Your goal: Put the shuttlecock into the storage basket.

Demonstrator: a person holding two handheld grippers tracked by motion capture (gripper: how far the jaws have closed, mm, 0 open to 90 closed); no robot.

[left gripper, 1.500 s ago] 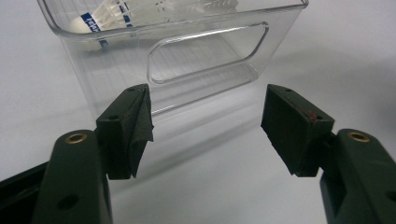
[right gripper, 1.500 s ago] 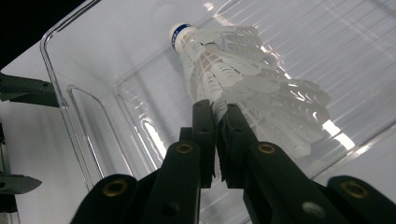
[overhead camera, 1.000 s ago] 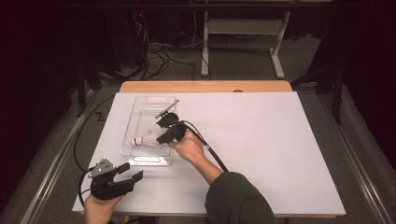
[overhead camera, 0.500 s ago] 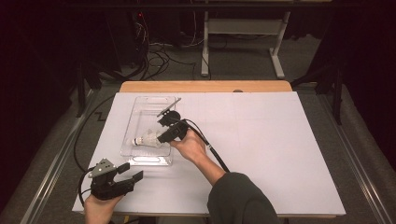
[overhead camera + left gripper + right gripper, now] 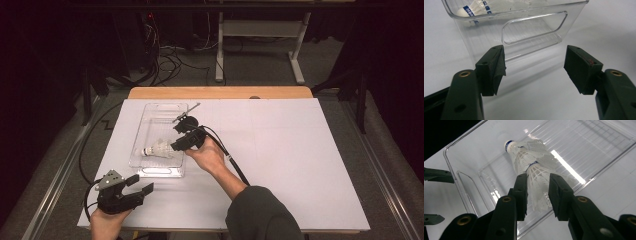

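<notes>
right now, in the high view, the right tongs (image 5: 176, 146) sit left of centre in the frame, reaching over the near right wall of a clear plastic bin (image 5: 150, 171) that stands on the white desk (image 5: 300, 165). two white shuttlecocks (image 5: 159, 149), nested one into the other, lie inside the bin with the cork end pointing toward the left edge of the frame. in the right gripper view the shuttlecocks (image 5: 531, 170) run up the middle of the frame, the feather skirt between the two black jaws; the jaws have just been opening, and a thin gap shows on each side of the skirt, so the pads do not press on it. the left tongs (image 5: 141, 185) rest low in the lower left of the high view, on the desk just in front of the bin's near end, apart from it. in the left gripper view its jaws stand wide with nothing between them, and the bin (image 5: 534, 30) with its handle cut-out fills the upper half of the frame.
</notes>
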